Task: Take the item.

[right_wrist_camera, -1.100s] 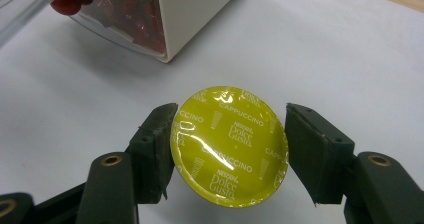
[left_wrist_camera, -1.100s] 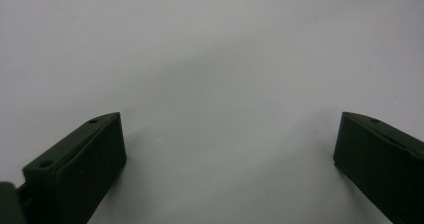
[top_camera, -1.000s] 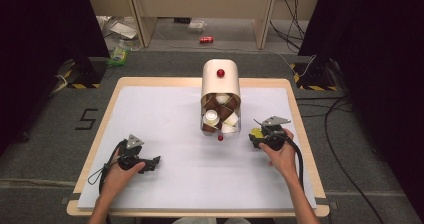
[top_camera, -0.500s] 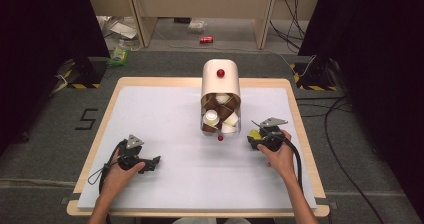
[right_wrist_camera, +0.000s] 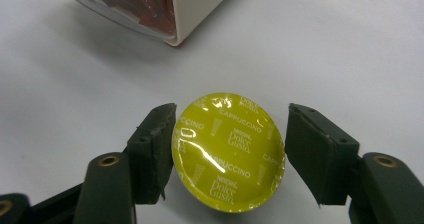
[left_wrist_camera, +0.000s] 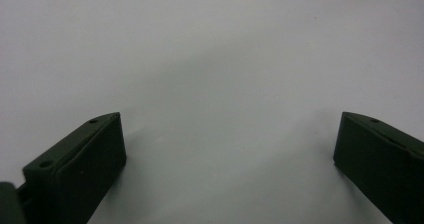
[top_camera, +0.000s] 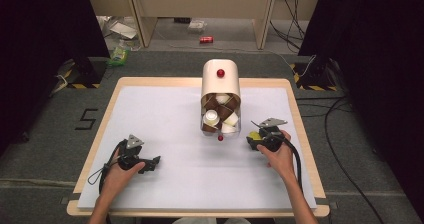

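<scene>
While your right gripper [top_camera: 256,142] rests on the white sheet [top_camera: 165,114] near the right edge of the table [top_camera: 300,129], a yellow coffee capsule [right_wrist_camera: 228,151] lies between its jaws with its foil lid facing the camera. The jaws have just been opening: in the right gripper view the left pad sits against the capsule's rim, or very nearly, and the right pad stands just clear of it, so nothing is clamped. From above, the capsule [top_camera: 255,135] shows as a small yellow patch at the gripper's front, just right of the capsule dispenser [top_camera: 220,96]. That dispenser lies on the sheet at the middle of the table, a white box with a red knob on top and a clear front full of brown and white capsules. A second red knob [top_camera: 220,138] shows at its near end.

Your left gripper [top_camera: 150,163] rests on the sheet at the near left, well apart from the dispenser. Its jaws stand wide apart over bare white sheet.
</scene>
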{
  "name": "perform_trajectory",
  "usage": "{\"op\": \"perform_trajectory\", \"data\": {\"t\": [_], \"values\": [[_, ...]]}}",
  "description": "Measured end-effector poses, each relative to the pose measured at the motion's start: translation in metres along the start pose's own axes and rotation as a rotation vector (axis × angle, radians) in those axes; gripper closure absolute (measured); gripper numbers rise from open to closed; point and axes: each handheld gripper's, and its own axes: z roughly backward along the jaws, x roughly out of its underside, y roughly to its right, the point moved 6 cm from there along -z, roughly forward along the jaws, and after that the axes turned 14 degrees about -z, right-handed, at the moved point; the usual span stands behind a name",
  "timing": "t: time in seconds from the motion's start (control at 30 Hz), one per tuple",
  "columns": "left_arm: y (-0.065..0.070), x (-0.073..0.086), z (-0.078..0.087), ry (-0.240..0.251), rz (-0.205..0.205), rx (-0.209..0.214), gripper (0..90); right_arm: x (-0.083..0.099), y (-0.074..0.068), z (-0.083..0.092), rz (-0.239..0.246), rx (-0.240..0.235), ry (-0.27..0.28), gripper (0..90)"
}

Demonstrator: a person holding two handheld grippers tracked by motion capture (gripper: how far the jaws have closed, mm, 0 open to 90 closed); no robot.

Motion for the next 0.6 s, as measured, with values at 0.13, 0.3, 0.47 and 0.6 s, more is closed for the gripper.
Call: {"op": "perform_trajectory", "data": {"t": [0.13, 0.3, 0.47, 0.6], "values": [[0.0, 0.0, 0.0, 0.0, 0.0, 0.0, 0.0, -0.001, 0.0, 0.002, -0.018, -0.007, 0.004, 30.1], [0.0, 0.0, 0.0, 0.0, 0.0, 0.0, 0.0, -0.003, -0.002, 0.007, -0.022, -0.017, 0.019, 24.8], [0.0, 0.0, 0.0, 0.0, 0.0, 0.0, 0.0, -0.002, -0.007, 0.014, -0.024, -0.016, 0.019, 18.8], [0.0, 0.0, 0.0, 0.0, 0.0, 0.0, 0.0, -0.001, -0.01, 0.018, -0.02, -0.023, 0.025, 15.5]]}}
